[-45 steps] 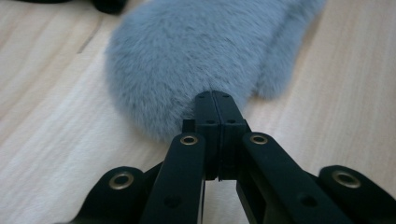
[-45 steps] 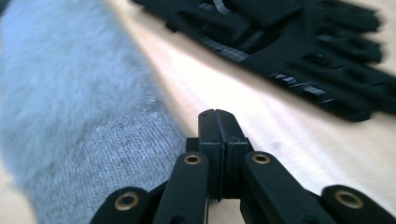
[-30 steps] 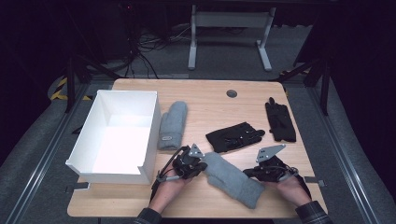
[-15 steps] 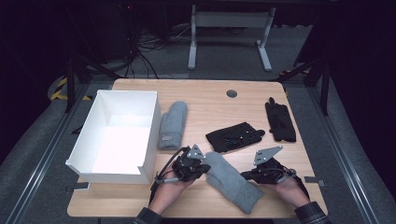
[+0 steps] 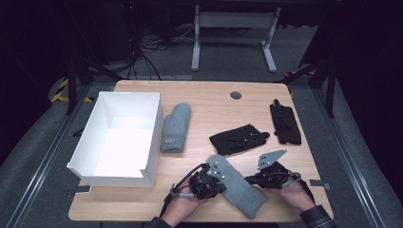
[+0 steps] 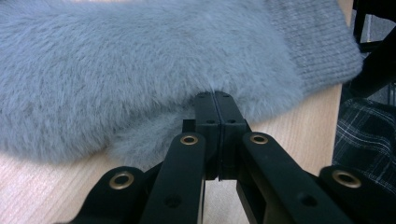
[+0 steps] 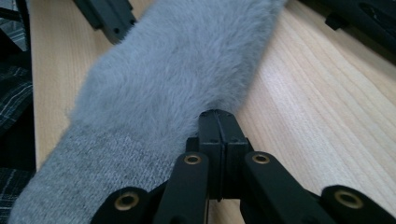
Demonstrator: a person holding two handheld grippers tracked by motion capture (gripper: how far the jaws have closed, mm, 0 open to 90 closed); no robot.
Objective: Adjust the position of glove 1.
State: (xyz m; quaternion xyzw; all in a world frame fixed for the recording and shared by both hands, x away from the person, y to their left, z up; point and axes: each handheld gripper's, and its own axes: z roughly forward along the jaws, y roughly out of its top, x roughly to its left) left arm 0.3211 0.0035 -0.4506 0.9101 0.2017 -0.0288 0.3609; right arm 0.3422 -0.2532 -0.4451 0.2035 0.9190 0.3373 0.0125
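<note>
Wooden desk (image 5: 209, 102), dark room behind; going left to right: left gripper (image 5: 215, 183) jaws clenched on the fuzzy edge of the grey mitten (image 5: 236, 184), dead ahead of the tips; mitten's long axis running diagonal between both grippers, cuff toward the person; right gripper (image 5: 252, 179) jaws pinched shut on the opposite edge; both equally near, so probably a two-handed lift next.
</note>
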